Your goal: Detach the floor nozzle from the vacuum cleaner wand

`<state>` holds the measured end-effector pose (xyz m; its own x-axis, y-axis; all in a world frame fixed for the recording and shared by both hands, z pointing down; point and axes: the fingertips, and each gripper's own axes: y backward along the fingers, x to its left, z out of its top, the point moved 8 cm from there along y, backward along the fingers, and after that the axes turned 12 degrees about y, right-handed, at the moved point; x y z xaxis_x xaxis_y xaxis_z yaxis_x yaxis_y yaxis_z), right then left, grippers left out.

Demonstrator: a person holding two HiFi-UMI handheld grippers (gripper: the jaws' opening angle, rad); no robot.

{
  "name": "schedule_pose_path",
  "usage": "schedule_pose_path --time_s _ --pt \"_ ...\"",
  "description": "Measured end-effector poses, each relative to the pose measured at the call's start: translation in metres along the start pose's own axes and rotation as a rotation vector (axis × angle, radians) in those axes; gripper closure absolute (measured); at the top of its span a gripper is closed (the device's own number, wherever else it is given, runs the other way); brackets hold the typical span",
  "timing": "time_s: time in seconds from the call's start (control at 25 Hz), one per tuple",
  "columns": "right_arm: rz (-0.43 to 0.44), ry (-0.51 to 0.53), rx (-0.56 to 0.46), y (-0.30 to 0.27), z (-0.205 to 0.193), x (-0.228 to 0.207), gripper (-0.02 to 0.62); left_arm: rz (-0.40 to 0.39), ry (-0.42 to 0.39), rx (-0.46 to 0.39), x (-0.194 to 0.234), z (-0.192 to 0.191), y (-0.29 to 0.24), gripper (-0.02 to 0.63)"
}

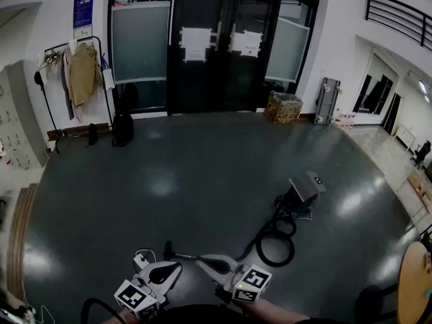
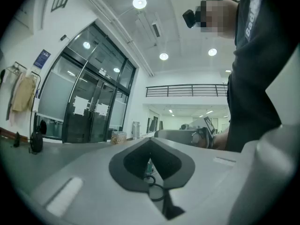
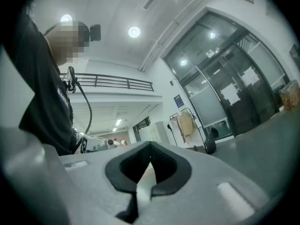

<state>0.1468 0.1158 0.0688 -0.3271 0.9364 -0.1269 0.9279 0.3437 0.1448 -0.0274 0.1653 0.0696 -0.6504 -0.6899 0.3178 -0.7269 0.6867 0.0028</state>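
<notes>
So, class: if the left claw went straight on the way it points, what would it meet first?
Probably the vacuum, which shows dead ahead past the shut left claw; depth is unclear.

Grey left tool (image 1: 177, 267), right tool (image 1: 201, 262), black-white marker cubes (image 1: 135, 297), dark shirt (image 2: 258, 78).

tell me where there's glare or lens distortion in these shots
head view: fisheye curves the walls, and the glossy dark grey floor carries pale reflected light patches; left gripper view: black corner vignette, and the round white ceiling lamp blooms; right gripper view: same vignette, and a round recessed ceiling light flares
</notes>
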Motion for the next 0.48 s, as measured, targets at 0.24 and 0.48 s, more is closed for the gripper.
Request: schedule_pose_path --time_s 0.24,0.48 --pt "-0.005 -0.001 0.001 -0.005 0.001 -0.001 0.597 0.002 0.001 0.016 -0.002 0.013 -0.001 0.604" --pt "-0.024 -0.003 -0.019 0.001 0.000 -0.005 0.597 0.017 0.003 0.030 -0.002 0.011 -0.004 0.604"
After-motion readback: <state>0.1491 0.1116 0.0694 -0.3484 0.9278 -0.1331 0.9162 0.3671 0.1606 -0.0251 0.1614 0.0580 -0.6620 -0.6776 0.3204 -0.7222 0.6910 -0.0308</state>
